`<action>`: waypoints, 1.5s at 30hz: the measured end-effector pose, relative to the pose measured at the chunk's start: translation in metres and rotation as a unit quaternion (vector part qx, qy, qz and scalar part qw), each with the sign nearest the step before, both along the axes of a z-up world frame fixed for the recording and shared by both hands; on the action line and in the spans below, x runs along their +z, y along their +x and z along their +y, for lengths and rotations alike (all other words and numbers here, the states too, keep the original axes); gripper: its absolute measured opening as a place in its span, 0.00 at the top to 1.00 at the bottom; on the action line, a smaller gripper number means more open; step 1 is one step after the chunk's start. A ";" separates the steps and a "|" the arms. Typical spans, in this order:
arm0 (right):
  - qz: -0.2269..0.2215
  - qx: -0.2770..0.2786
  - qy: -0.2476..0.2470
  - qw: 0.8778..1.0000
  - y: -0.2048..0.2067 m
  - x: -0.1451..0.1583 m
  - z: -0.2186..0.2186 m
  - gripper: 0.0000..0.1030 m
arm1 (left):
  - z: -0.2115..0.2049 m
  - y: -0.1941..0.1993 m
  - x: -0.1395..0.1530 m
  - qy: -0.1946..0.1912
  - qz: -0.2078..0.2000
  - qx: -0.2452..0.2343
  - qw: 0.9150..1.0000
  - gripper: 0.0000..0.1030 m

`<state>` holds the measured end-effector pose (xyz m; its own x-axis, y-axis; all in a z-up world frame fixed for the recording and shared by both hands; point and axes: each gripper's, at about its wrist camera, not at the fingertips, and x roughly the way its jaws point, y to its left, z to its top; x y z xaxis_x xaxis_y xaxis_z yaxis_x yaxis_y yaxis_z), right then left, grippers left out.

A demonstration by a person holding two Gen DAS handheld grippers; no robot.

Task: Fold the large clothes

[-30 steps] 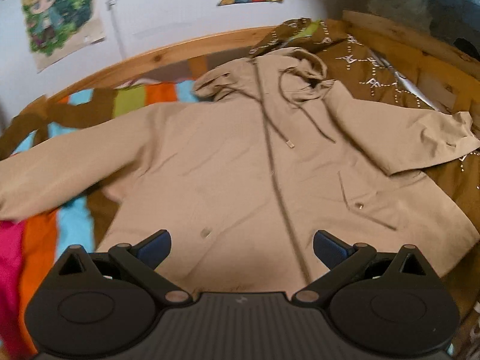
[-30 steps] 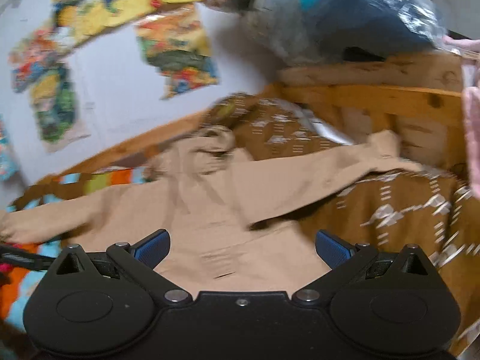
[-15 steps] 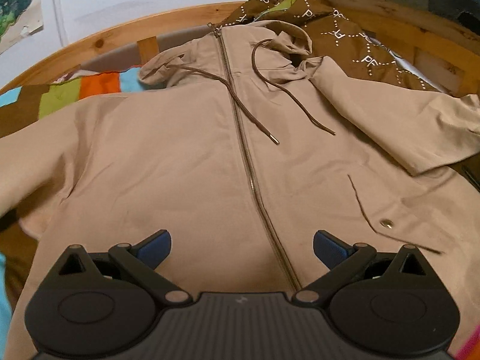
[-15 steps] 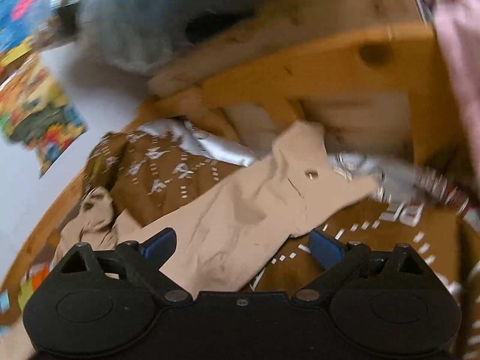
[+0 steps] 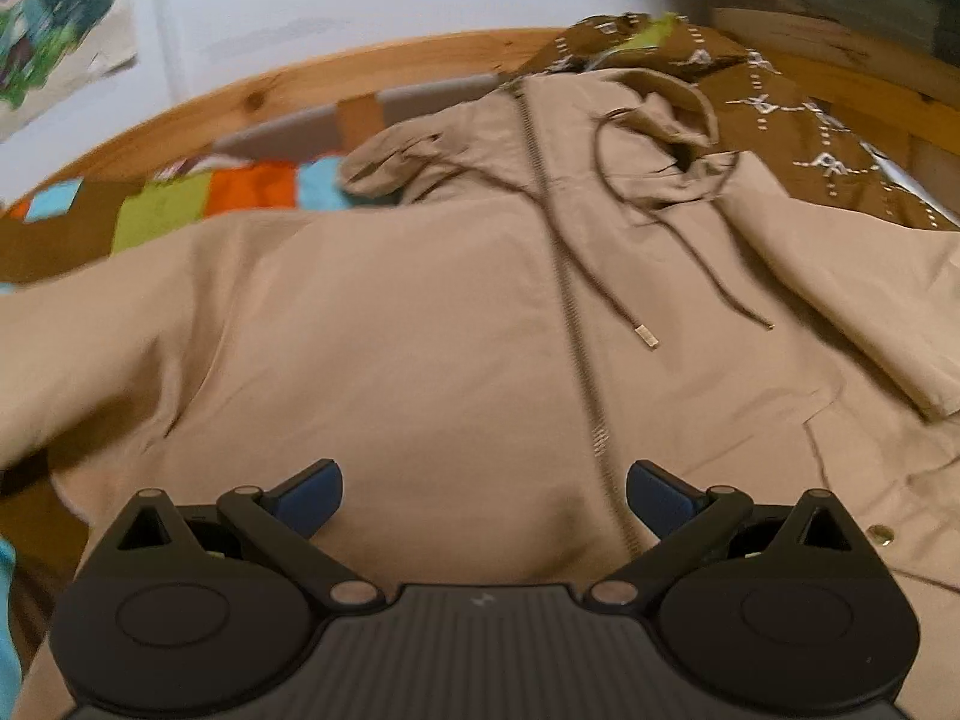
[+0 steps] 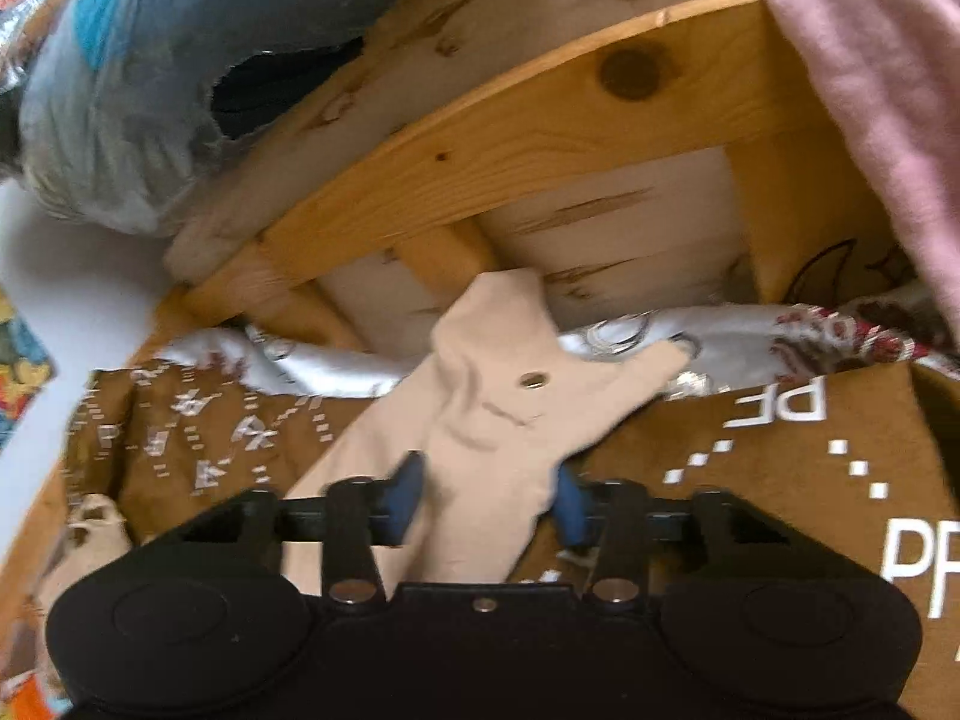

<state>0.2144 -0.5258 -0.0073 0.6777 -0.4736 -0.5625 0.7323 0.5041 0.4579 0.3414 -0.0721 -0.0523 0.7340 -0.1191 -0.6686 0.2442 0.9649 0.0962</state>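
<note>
Wooden bed [image 5: 420, 54], tan jacket [image 5: 420, 324] spread flat, unfolded. Left gripper [image 5: 483, 495] wide, empty, over hem. Right gripper [image 6: 489, 495] closing around sleeve cuff [image 6: 510, 396]; folding barely begun.

Beige hooded jacket [image 5: 420, 324] is laid flat, front up, on bed w/ zip closed, hood toward headboard, brown drawcords loose on chest. Sleeves are spread out; right sleeve cuff [image 6: 498, 408] w/ metal snap is rumpled.

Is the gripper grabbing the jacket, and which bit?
The right gripper jaws are closing around the beige jacket's sleeve, near its cuff. The left gripper is open, holding nothing.
</note>
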 end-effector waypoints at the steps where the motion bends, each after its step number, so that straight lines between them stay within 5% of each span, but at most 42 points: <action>1: 0.004 -0.008 -0.007 1.000 0.001 -0.001 0.001 0.73 | 0.006 0.000 -0.001 -0.005 0.006 0.003 1.000 0.00; 4: 0.001 -0.007 -0.060 0.998 0.000 0.006 0.018 0.83 | 0.027 -0.001 0.001 -0.025 0.012 0.019 0.999 0.00; 7: -0.016 0.033 -0.167 0.985 0.007 0.029 0.051 0.91 | 0.048 -0.003 0.007 -0.047 0.006 0.040 0.998 0.00; 12: -0.089 0.173 -0.311 0.930 0.032 0.066 0.128 0.94 | 0.092 -0.012 0.024 -0.100 -0.007 0.092 0.991 0.00; 15: -0.128 0.291 -0.368 0.873 0.050 0.072 0.185 0.95 | 0.120 -0.020 0.032 -0.132 -0.014 0.127 0.983 0.00; 18: -0.159 0.426 -0.386 0.802 0.059 0.061 0.239 0.95 | 0.145 -0.027 0.045 -0.154 -0.028 0.143 0.977 0.00; 23: -0.129 0.629 -0.387 0.662 0.052 0.014 0.315 0.92 | 0.170 -0.032 0.063 -0.159 -0.064 0.159 0.972 0.00; 25: -0.100 0.677 -0.373 0.627 0.044 -0.006 0.331 0.81 | 0.171 -0.030 0.065 -0.156 -0.067 0.161 0.972 0.00; 27: -0.083 0.705 -0.348 0.612 0.035 -0.019 0.332 0.63 | 0.168 -0.027 0.061 -0.158 -0.061 0.155 0.973 0.01; 29: -0.075 0.717 -0.318 0.616 0.024 -0.023 0.326 0.51 | 0.160 -0.027 0.055 -0.160 -0.049 0.143 0.975 0.01; 32: -0.068 0.706 -0.296 0.640 0.013 -0.023 0.305 0.38 | 0.144 -0.023 0.042 -0.160 -0.030 0.115 0.980 0.01; 35: -0.052 0.661 -0.286 0.692 0.013 -0.021 0.277 0.25 | 0.125 -0.011 0.025 -0.157 0.006 0.084 0.984 0.01; 40: 0.015 0.533 -0.259 0.806 0.036 -0.022 0.209 0.19 | 0.100 0.012 0.003 -0.140 0.051 0.069 0.986 0.16; 42: 0.043 0.479 -0.236 0.845 0.047 -0.027 0.184 0.19 | 0.093 0.021 -0.003 -0.127 0.074 0.072 0.986 0.36; 43: 0.050 0.462 -0.222 0.857 0.051 -0.032 0.173 0.19 | 0.090 0.023 -0.005 -0.114 0.080 0.081 0.987 0.39; 45: 0.059 0.431 -0.194 0.879 0.056 -0.038 0.152 0.20 | 0.086 0.023 -0.008 -0.086 0.074 0.099 0.989 0.64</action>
